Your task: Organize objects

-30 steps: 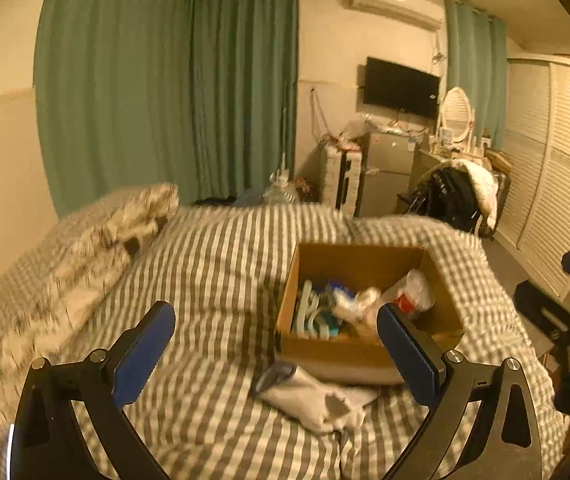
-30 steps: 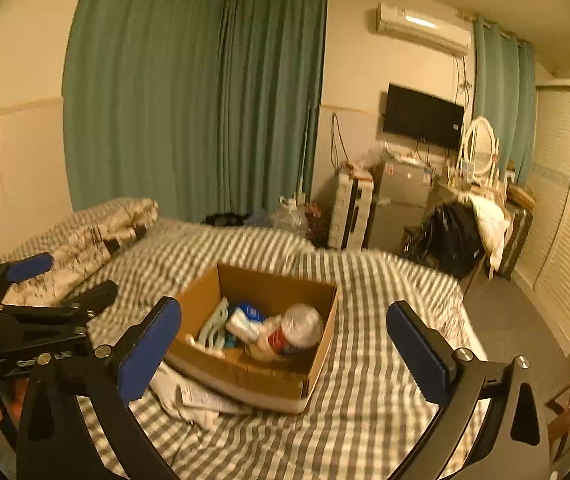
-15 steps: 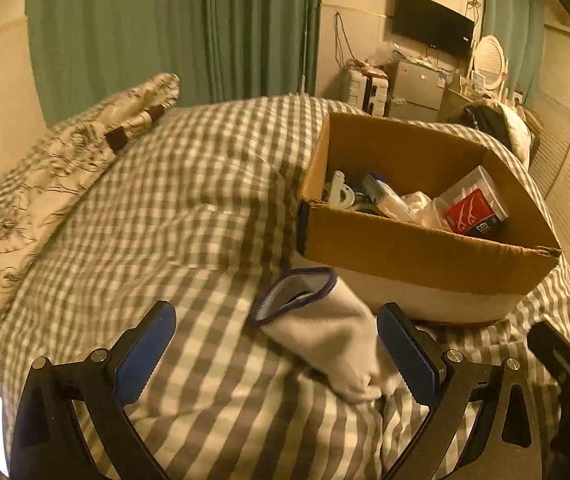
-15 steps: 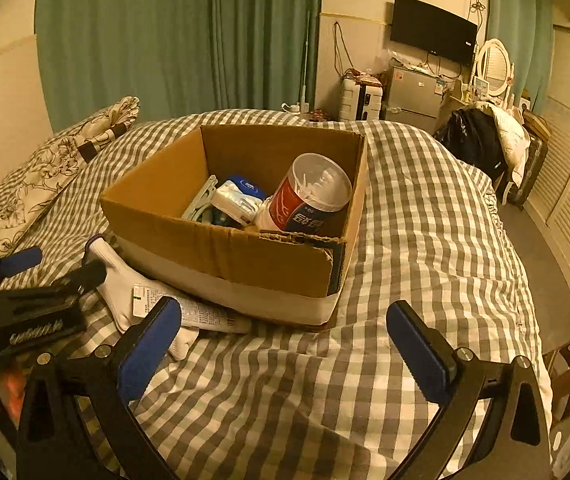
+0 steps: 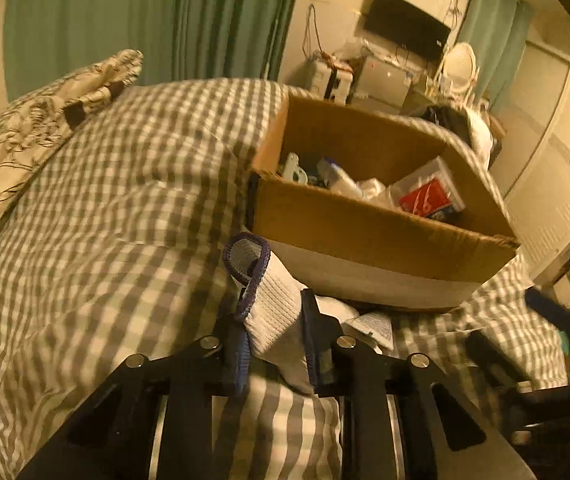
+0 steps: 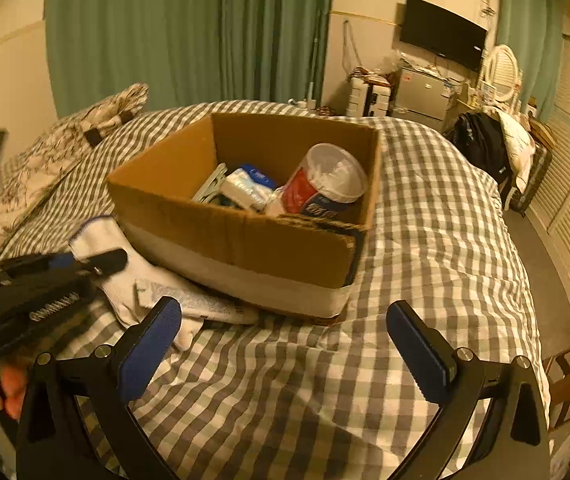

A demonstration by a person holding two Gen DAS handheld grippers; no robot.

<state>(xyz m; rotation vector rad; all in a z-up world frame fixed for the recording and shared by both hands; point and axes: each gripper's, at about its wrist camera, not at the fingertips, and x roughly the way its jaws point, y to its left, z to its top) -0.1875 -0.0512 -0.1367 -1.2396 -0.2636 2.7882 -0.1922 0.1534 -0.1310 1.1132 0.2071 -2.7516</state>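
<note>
The left gripper is pinching a white knit glove with a dark blue cuff, its two blue pads closed against the fabric on either side; the glove is lying on the checked bed cover right against the near wall of the cardboard box, with part of it running under the box's front edge beside a printed paper packet. The right gripper is hovering empty with its fingers spread wide, near the box's front corner and touching nothing. The box is already holding a clear-lidded tub with a red label, a small white-and-blue pack and some pale plastic pieces. By the look of it, the step in hand is picking up the glove to put it away, presumably in the box. The next move is calling for a lift that draws the limp fabric clear of the box's edge, then a carry over the near wall before letting go; the packet beside it may drag along.
</note>
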